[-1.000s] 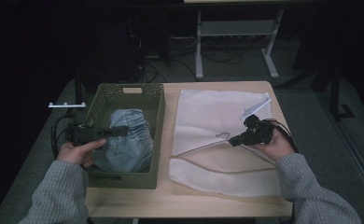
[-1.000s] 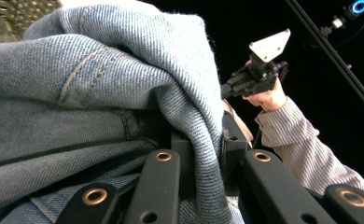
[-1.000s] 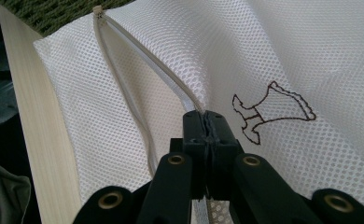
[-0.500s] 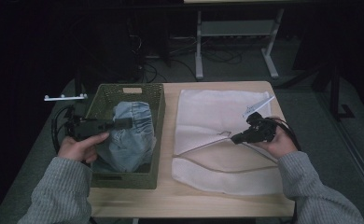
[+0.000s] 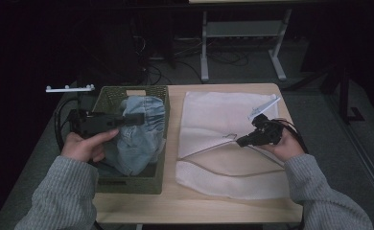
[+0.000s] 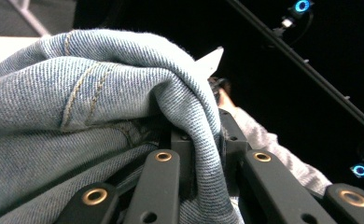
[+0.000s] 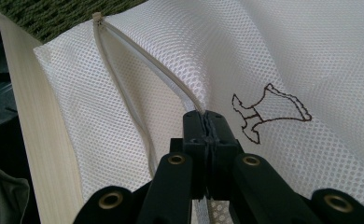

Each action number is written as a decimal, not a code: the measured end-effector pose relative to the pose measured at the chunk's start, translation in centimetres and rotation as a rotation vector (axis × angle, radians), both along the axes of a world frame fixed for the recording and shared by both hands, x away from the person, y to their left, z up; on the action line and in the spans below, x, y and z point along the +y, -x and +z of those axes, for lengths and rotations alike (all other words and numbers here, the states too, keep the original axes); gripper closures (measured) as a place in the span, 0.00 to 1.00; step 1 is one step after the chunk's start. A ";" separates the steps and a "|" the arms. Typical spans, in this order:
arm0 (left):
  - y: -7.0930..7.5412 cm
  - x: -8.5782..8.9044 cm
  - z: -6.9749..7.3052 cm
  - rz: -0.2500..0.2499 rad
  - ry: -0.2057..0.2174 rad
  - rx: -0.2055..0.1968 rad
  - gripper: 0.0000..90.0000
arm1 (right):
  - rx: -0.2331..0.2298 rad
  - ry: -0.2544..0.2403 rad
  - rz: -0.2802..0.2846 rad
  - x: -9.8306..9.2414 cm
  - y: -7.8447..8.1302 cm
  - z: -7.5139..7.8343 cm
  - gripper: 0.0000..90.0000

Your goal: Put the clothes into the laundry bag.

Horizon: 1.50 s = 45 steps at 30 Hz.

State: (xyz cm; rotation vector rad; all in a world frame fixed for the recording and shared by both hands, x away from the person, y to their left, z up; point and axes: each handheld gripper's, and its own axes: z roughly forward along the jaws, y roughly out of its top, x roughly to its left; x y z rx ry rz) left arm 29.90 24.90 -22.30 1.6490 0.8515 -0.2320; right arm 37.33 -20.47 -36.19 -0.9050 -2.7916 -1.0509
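Note:
Light blue denim jeans (image 5: 139, 136) hang half out of a green basket (image 5: 127, 184) on the table's left. My left gripper (image 5: 138, 118) is shut on a fold of them near the top. In the left gripper view the denim (image 6: 77, 93) drapes over and between the jaws of my left gripper (image 6: 203, 140). A white mesh laundry bag (image 5: 214, 115) lies flat on the right half of the table. My right gripper (image 5: 240, 142) is shut on its zip edge and holds that edge slightly raised. In the right gripper view, my right gripper (image 7: 207, 119) pinches the bag's corded edge (image 7: 147, 60) beside a small brown printed figure (image 7: 269, 109).
The wooden table (image 5: 175, 203) has bare strips along its near edge and between basket and bag. A white bar (image 5: 70, 88) sticks out beyond the table's left. A metal stand (image 5: 242, 33) is on the floor behind. A black cable (image 5: 59, 129) loops by my left hand.
My left gripper has risen and shifted away from me, drawing the jeans up out of the basket. The right gripper and the bag's edge have stayed put.

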 end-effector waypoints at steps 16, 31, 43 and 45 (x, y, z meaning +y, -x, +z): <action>0.9 -5.2 3.0 -0.144 0.055 -0.054 0.90 | -0.022 -0.064 0.013 -0.5 0.2 1.0 0.98; 1.2 -9.8 6.8 -0.225 0.151 -0.078 0.90 | -0.025 -0.073 0.023 0.1 -0.6 1.9 0.98; 2.0 -14.2 8.6 -0.325 0.186 -0.116 0.90 | -0.012 -0.090 0.021 0.1 -1.0 1.5 0.98; 2.1 -14.8 8.8 -0.331 0.192 -0.125 0.90 | -0.012 -0.097 0.020 -0.1 -1.1 1.6 0.98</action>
